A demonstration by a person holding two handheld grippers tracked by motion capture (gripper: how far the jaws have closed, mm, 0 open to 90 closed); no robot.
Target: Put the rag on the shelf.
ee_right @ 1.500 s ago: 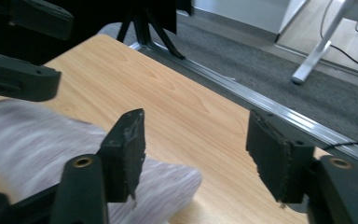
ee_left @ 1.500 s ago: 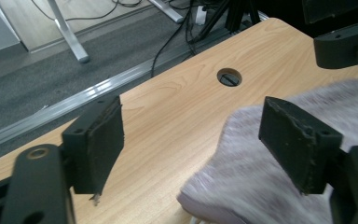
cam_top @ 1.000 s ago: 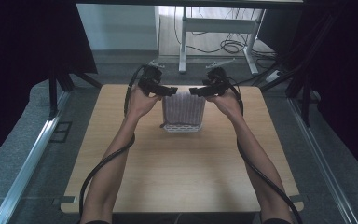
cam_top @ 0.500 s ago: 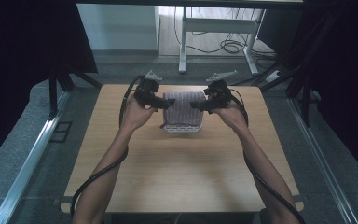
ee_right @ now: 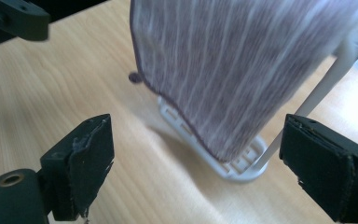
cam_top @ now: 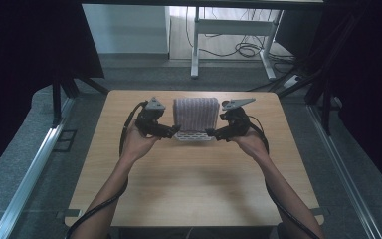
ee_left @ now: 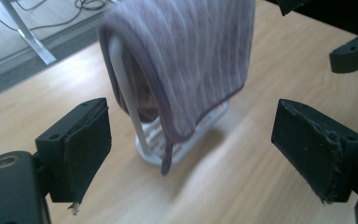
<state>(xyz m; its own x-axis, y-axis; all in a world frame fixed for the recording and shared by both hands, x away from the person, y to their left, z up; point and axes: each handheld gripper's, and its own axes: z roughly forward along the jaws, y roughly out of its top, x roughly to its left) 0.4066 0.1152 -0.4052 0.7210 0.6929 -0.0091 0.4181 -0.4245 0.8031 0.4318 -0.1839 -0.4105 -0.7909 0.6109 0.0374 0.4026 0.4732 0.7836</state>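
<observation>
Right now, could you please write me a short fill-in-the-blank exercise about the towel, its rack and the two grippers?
1. The striped towel hangs over a white ____.
2. The jaws of the left gripper stand ____, nothing between them.
3. The rack stands on a ____ table.
4. In the high view, the right gripper is at the towel's ____ side.

Missing words: rack; open; wooden; right

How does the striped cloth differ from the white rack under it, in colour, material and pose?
The striped cloth is purplish grey with pale stripes; the white rack is plain white. The cloth looks soft and hangs folded over the top, while the rack looks rigid and stands upright on the table. The cloth's surface is unbroken; the rack's base is slotted. Both sit between the open left gripper and right gripper.
</observation>
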